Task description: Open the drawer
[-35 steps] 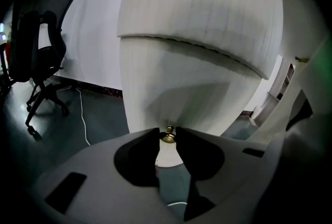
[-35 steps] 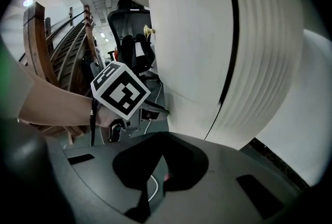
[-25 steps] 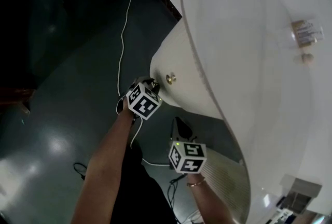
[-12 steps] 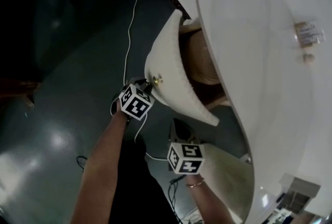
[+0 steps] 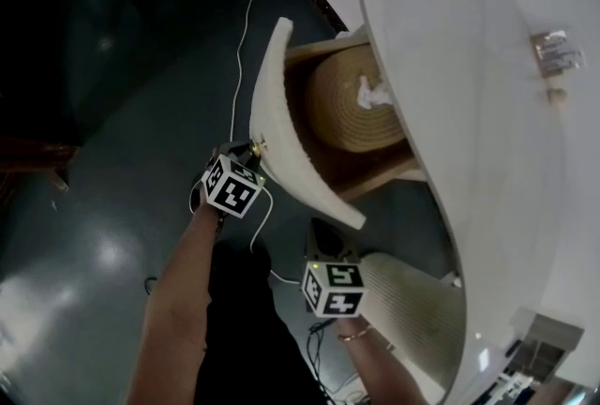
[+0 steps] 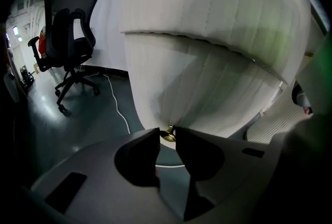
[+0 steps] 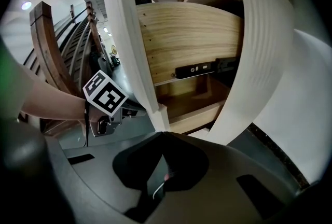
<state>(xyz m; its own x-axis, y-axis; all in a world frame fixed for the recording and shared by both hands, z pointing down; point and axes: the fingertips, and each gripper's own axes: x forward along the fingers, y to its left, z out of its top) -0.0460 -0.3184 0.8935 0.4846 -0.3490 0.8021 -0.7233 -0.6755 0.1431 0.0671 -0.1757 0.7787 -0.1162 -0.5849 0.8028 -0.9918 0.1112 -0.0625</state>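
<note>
Drawer (image 5: 279,112) stands partly pulled out of the white cabinet (image 5: 469,141), its ribbed white front tilted away from the body so the pale wooden inside shows in the head view. A small crumpled white thing (image 5: 375,95) lies inside it; what it is I cannot tell. The left gripper (image 5: 251,150) is clamped on the brass knob (image 6: 168,135) at the middle of the drawer front, one jaw pressed to each side of it. The right gripper (image 5: 323,234) hangs lower and nearer the person, apart from the drawer, with its jaws closed together on nothing; its own view looks at the drawer's wooden side and metal runner (image 7: 199,68). A white cable (image 5: 246,37) trails over the dark floor (image 5: 112,206), and an office chair (image 6: 70,26) stands well behind.
</note>
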